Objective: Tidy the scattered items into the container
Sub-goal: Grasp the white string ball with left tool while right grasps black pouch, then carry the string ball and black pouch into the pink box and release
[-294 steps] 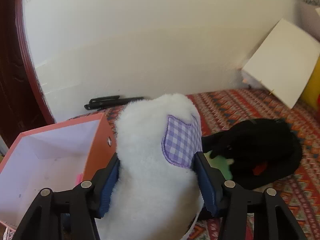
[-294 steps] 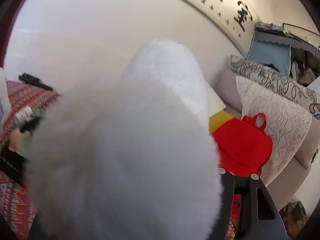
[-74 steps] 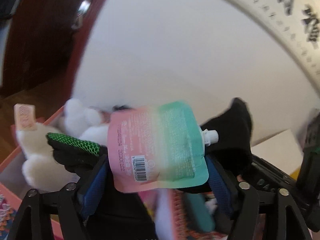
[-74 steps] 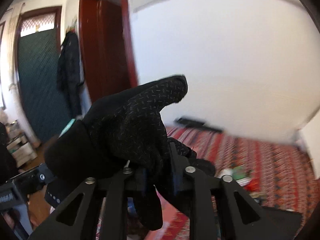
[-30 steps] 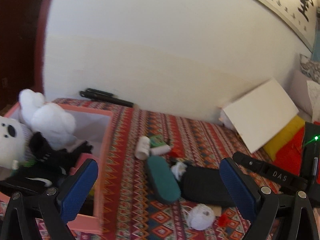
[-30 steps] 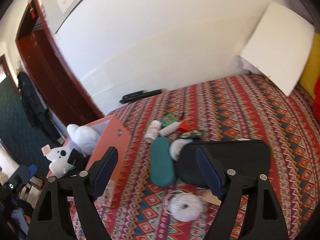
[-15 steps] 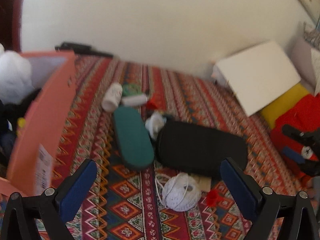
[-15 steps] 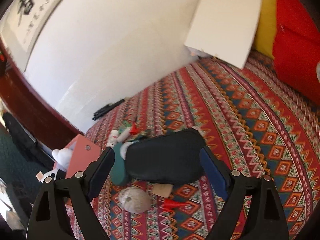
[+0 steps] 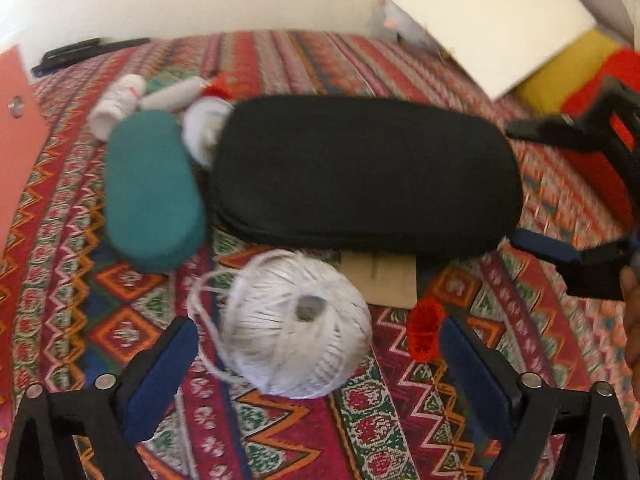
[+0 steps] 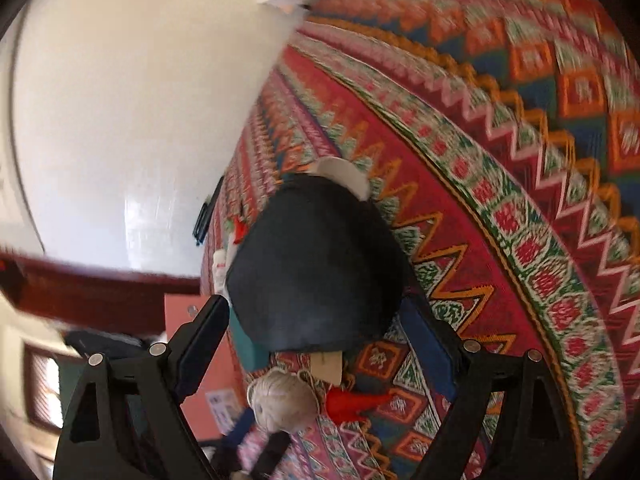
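since a second ago both tools have been brought down from above the box to the scattered pile on the patterned bedspread [image 9: 280, 432]. the left gripper [image 9: 318, 330] is set astride the ball of white string [image 9: 298, 324], its jaws wide, closing a little, with the ball between them but no pad pressed on it yet. the small red clip [image 9: 426, 334] is seen just beside the right-hand pad. the right gripper [image 10: 316, 316] is rolled over and lined up on one end of the long black case [image 10: 316, 272], jaws spread wide and nothing gripped; the case is seen between the pads, apparently untouched. the teal case [image 9: 154, 192] and the white bottle [image 9: 118, 100] are left lying beside it. the orange box [image 9: 18, 120], where everything belongs, is glimpsed at the left edge. a white sticker on the box is seen in the right wrist view, but no writing can be read through the blur.
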Demonstrator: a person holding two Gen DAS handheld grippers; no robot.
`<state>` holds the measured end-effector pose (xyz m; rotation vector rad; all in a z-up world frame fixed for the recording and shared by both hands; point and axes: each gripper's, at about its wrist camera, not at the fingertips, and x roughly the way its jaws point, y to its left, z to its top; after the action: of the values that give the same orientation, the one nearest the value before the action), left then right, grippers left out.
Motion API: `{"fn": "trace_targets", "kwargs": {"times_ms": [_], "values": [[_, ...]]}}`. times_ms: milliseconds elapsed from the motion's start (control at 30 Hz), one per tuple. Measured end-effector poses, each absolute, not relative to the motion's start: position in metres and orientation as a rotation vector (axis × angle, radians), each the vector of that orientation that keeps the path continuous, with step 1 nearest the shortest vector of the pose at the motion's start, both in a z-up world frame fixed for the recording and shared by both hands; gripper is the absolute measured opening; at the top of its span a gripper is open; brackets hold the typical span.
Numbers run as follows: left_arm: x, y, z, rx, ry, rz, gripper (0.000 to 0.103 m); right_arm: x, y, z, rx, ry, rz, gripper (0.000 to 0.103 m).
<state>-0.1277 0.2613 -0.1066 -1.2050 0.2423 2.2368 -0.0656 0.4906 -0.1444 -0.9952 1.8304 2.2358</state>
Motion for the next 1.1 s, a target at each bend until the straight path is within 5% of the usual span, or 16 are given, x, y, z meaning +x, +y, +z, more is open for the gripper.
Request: {"fn": "trace_targets", "kwargs": {"times_ms": [267, 333, 400, 600, 833, 1100], "values": [[-0.14, 0.268, -0.133, -1.295, 0.344, 2.215, 0.064, -0.1, 0.49, -0.159, -0.963, 1.812, 2.272, 0.101], [-0.139, 0.267, -0.128, -1.285, 0.348, 2.214, 0.064, -0.102, 0.483, -0.154, -1.006, 1.703, 2.274, 0.073], [-0.139, 0.263, -0.122, -1.277, 0.326, 2.219, 0.064, -0.101, 0.483, -0.155, -0.994, 1.757, 2.27, 0.057], [-0.13, 0.253, -0.083, -1.183, 0.26, 2.249, 0.064, -0.081, 0.493, -0.129, -0.773, 2.021, 2.315, 0.027], [-0.115, 0.233, -0.032, -1.057, 0.168, 2.276, 0.064, -0.059, 0.493, -0.091, -0.696, 1.99, 2.407, 0.025], [-0.112, 0.196, 0.011, -0.959, 0.04, 2.328, 0.064, -0.021, 0.508, -0.074, -0.54, 2.179, 2.386, 0.025]]}}
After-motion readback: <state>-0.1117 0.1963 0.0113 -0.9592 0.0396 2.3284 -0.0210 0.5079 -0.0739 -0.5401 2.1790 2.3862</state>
